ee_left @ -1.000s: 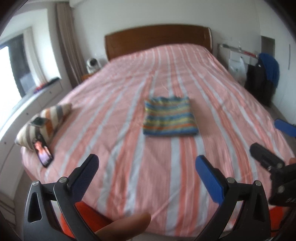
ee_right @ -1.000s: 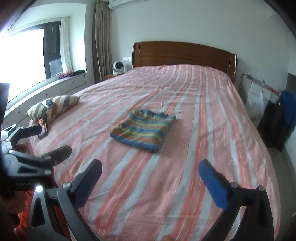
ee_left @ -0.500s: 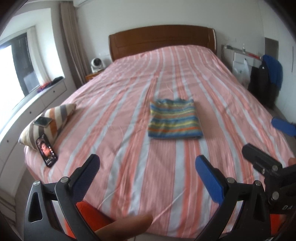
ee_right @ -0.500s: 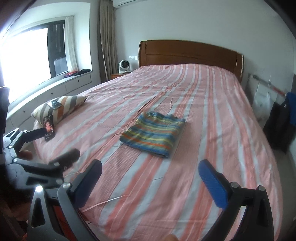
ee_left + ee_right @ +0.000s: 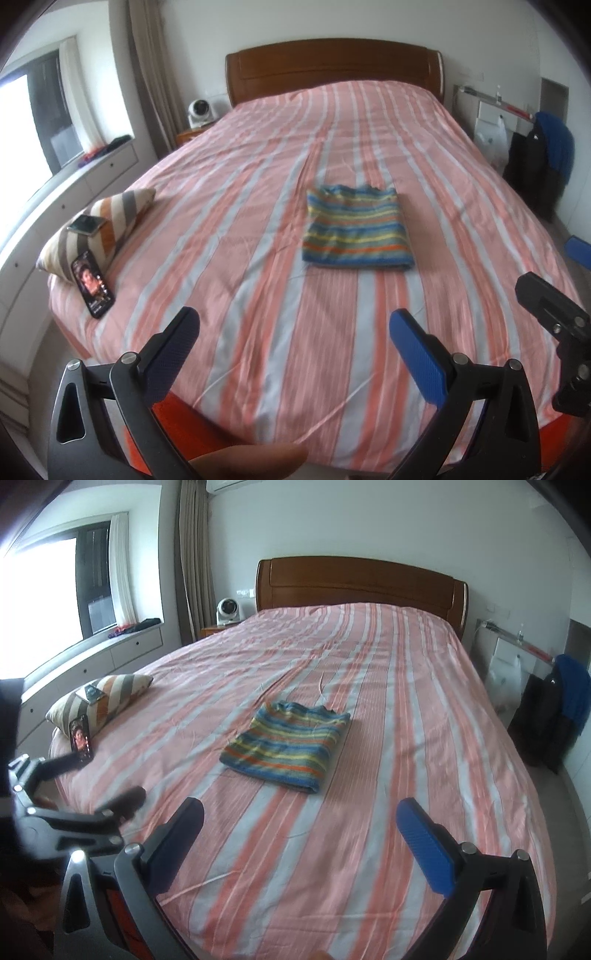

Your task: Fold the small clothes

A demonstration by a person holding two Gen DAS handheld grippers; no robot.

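Both my tongs were released and empty, left gripper (image 5: 291, 339) and right gripper (image 5: 299, 827) hanging over the bed's (image 5: 258, 229) foot edge. The folded striped top (image 5: 355, 229) lay mid-bed, well apart from both. A striped pillow (image 5: 99, 225) and a lit phone (image 5: 92, 288) hugged the left edge; plenty of bare bedspread in between

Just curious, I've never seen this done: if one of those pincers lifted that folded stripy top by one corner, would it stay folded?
Probably not. The striped top looks like soft knit in loose layers, so it would likely droop and unfold. It seems light, and should slide easily over the smooth bedspread.
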